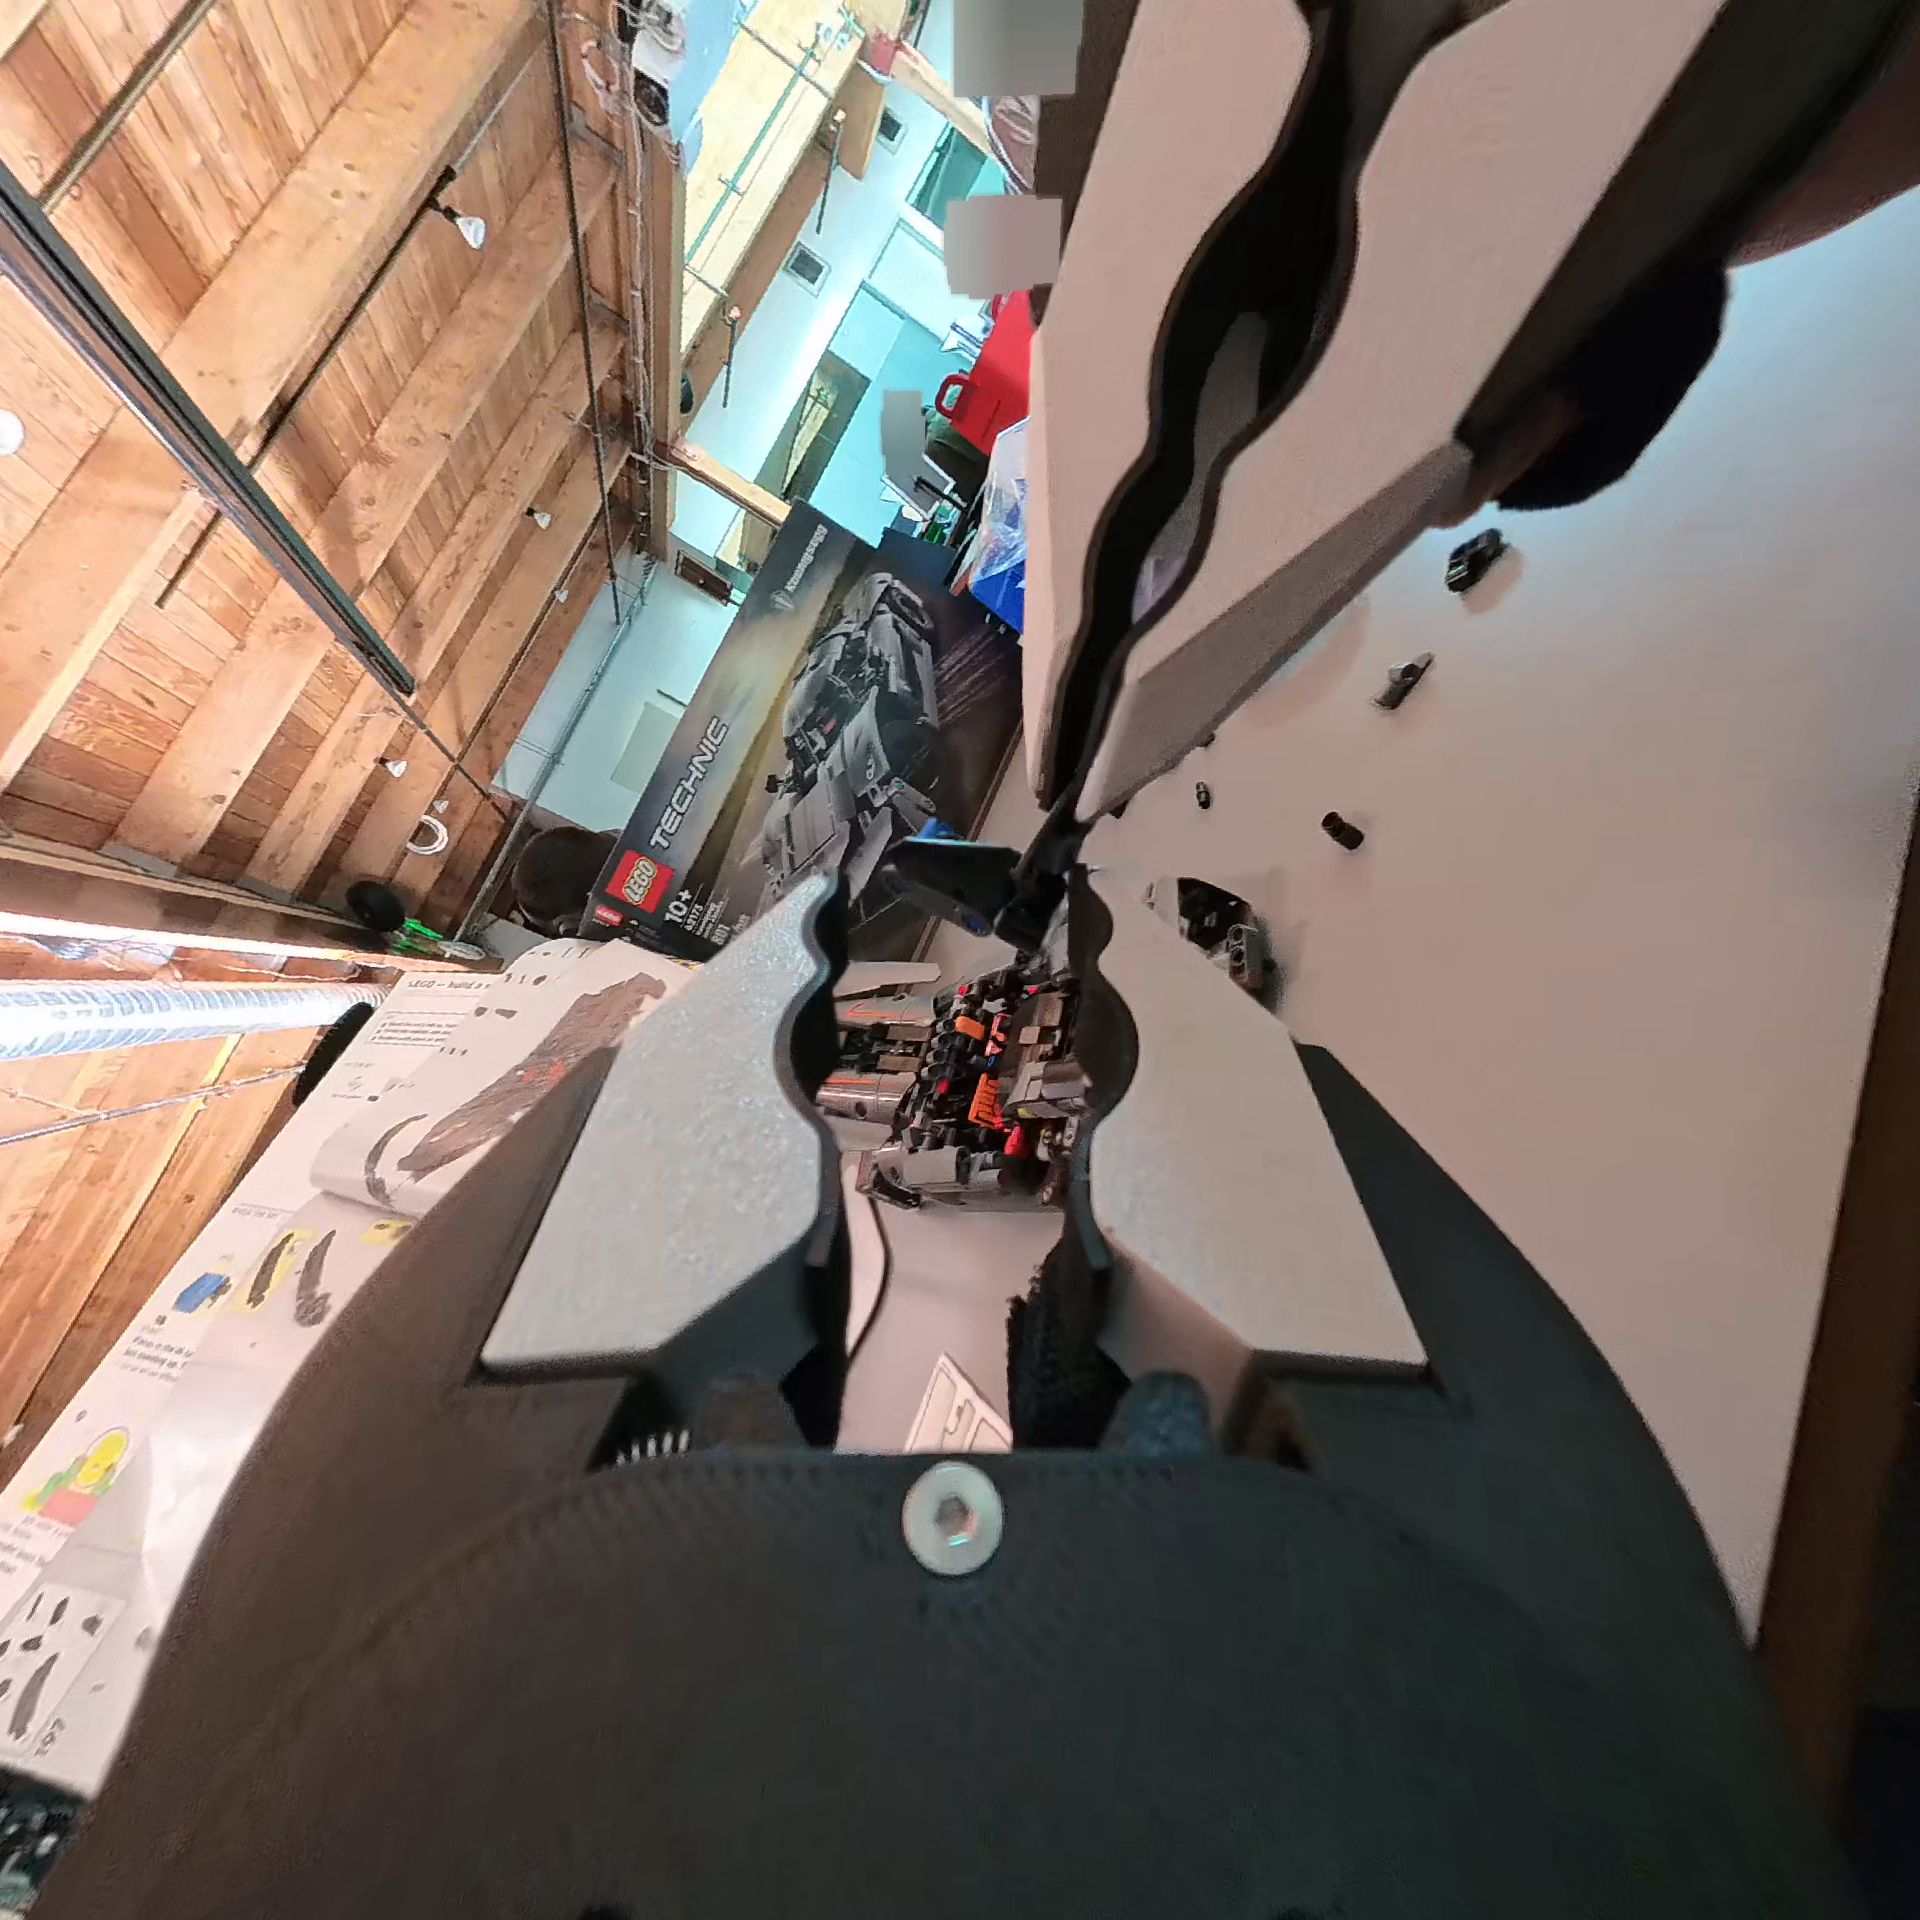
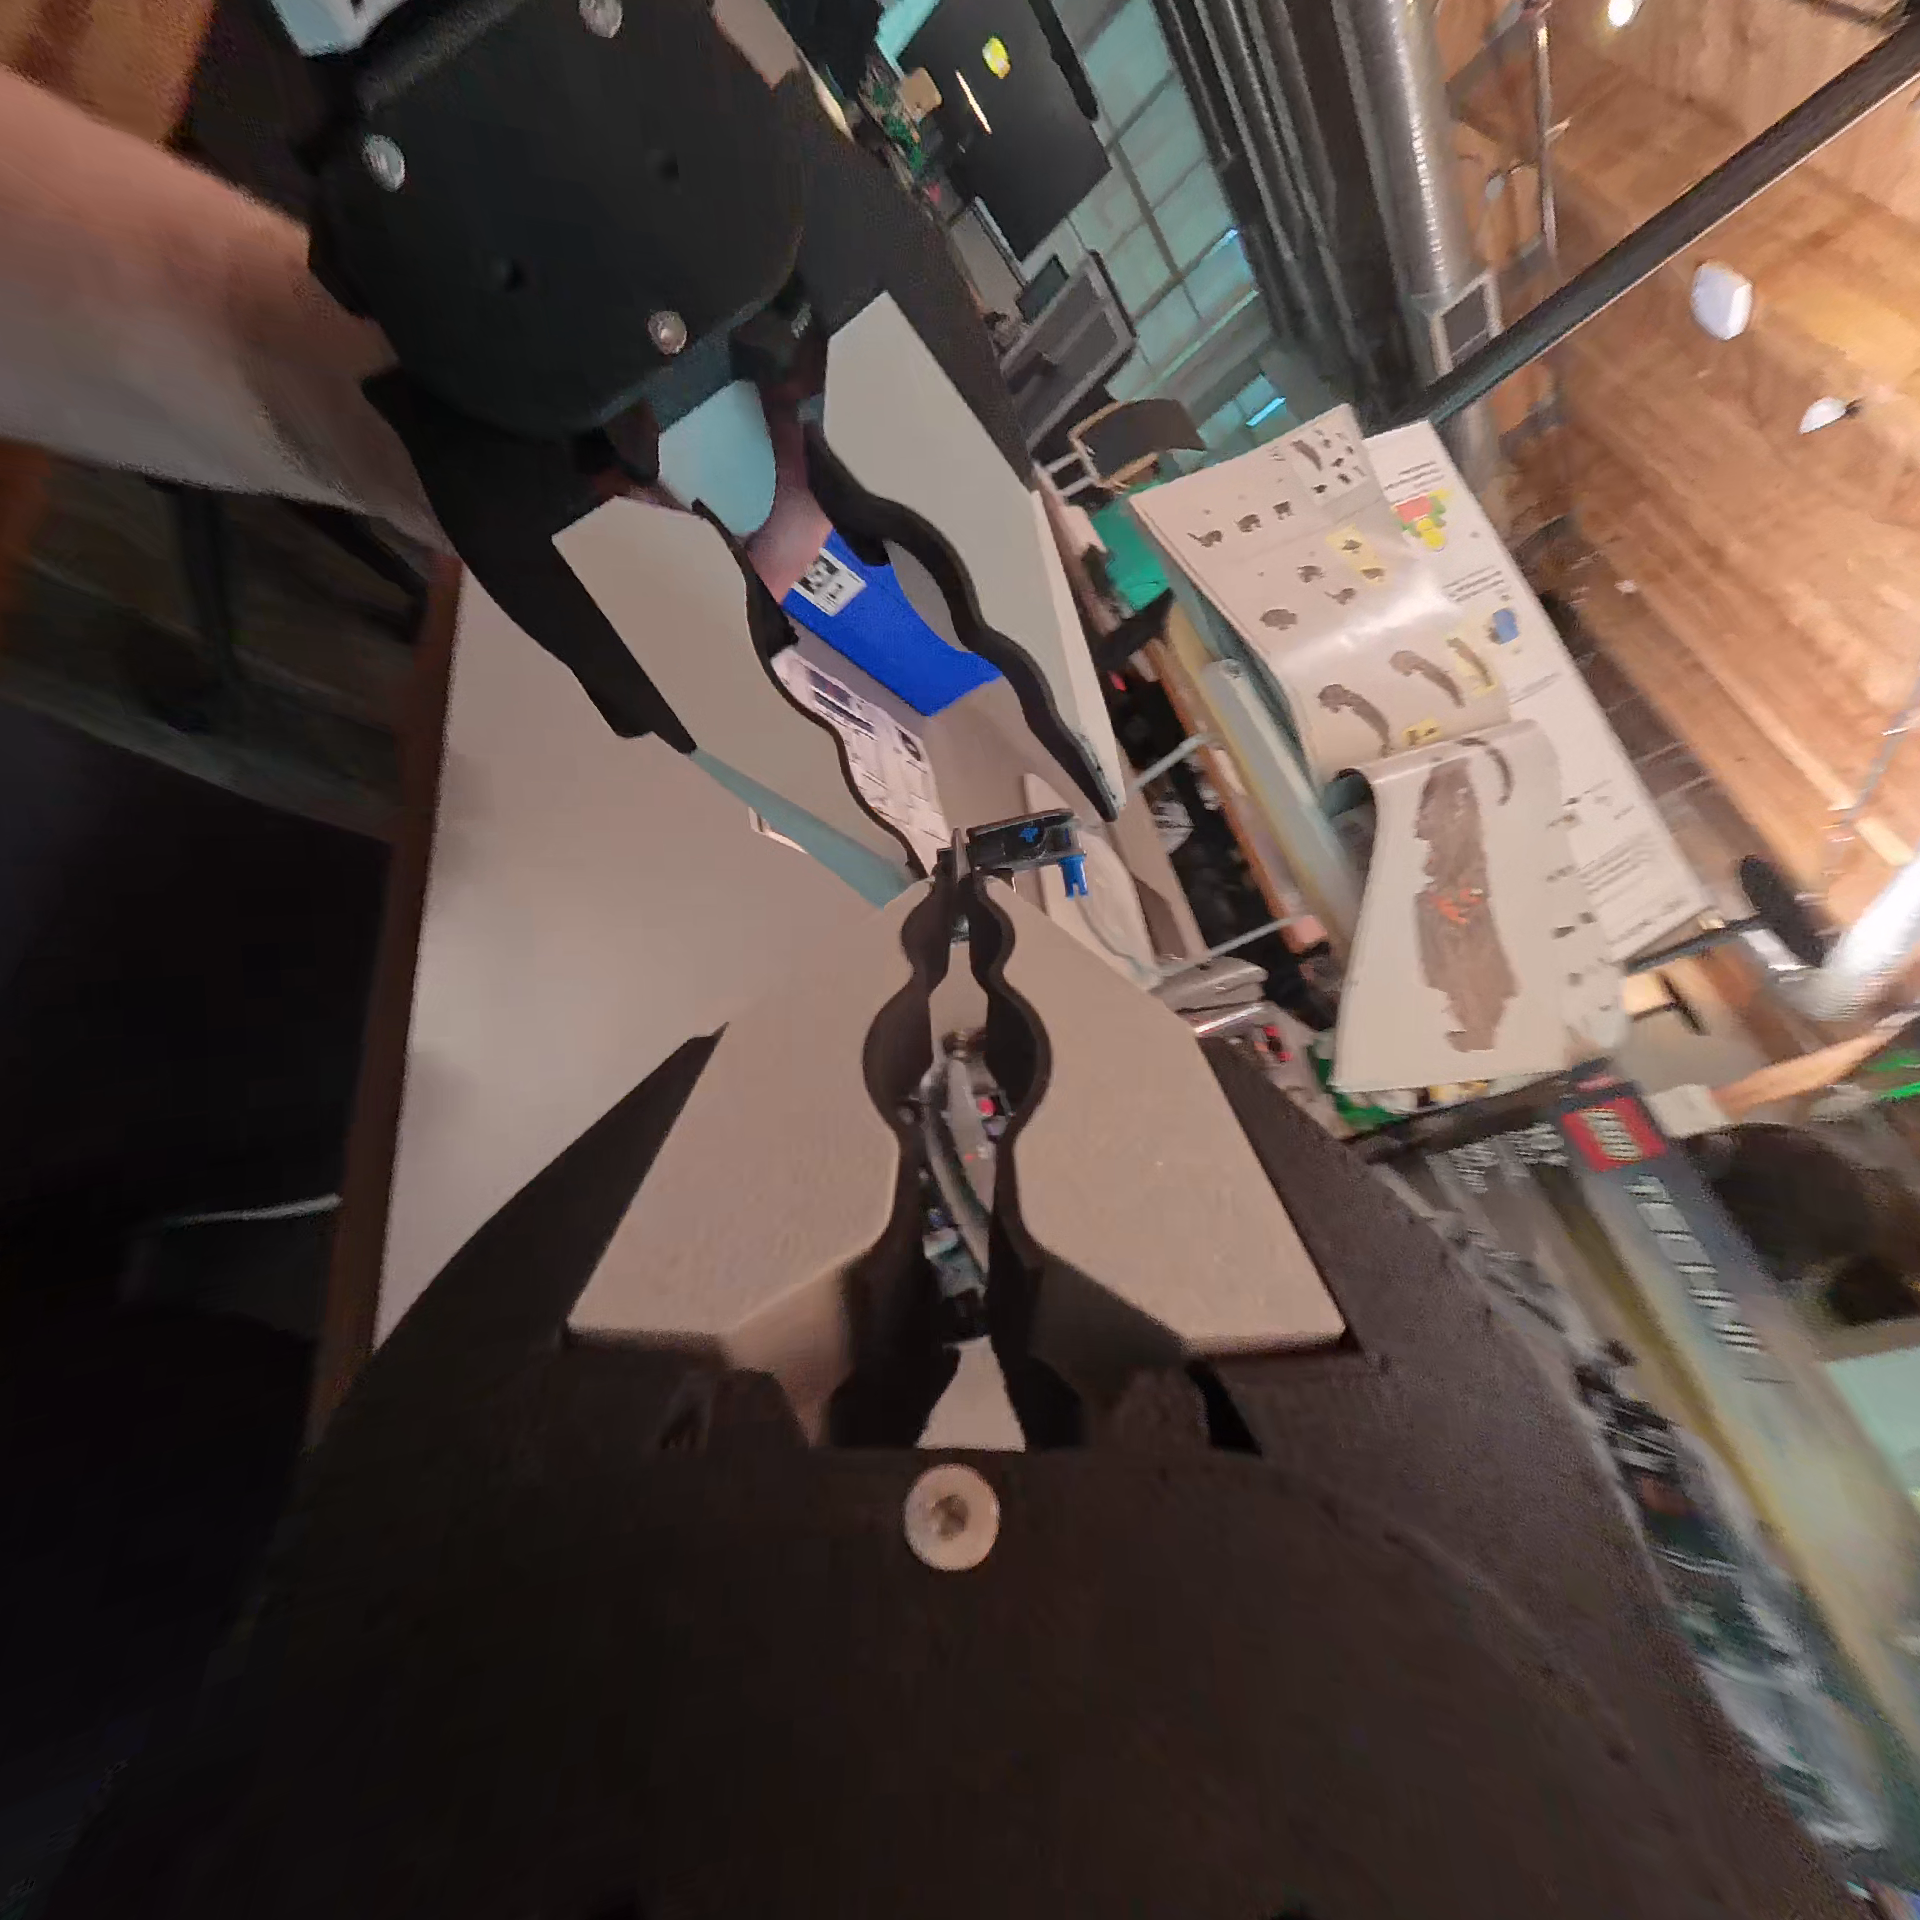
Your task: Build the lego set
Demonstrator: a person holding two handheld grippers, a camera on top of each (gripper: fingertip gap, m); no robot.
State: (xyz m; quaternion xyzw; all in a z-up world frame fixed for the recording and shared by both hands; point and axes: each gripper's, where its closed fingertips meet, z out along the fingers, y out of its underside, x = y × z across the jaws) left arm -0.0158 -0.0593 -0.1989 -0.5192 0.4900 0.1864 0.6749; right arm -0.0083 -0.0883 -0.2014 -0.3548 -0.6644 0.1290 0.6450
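Note:
A small black Lego piece with a blue pin [image 1: 940, 871] hangs in the air above the partly built dark Lego model [image 1: 956, 1081] on the white table [image 1: 1558, 987]. My left gripper [image 1: 956, 894] has its jaws partly apart, and the piece spans the gap between its fingertips and seems clamped there. My right gripper [image 1: 1060, 816] comes in from above, shut on one end of the same piece. In the right wrist view, my right gripper [image 2: 951, 891] pinches the piece [image 2: 1023, 836], and the left gripper [image 2: 1013, 844] straddles it.
The Lego set box [image 1: 790, 748] stands behind the model. The open instruction booklet [image 1: 436, 1122] is propped at the left and also shows in the right wrist view [image 2: 1455, 831]. Small black parts [image 1: 1475, 561] lie scattered on the table. A blue bin [image 2: 894, 634] sits farther back. The tips of both grippers are at nearly the same place.

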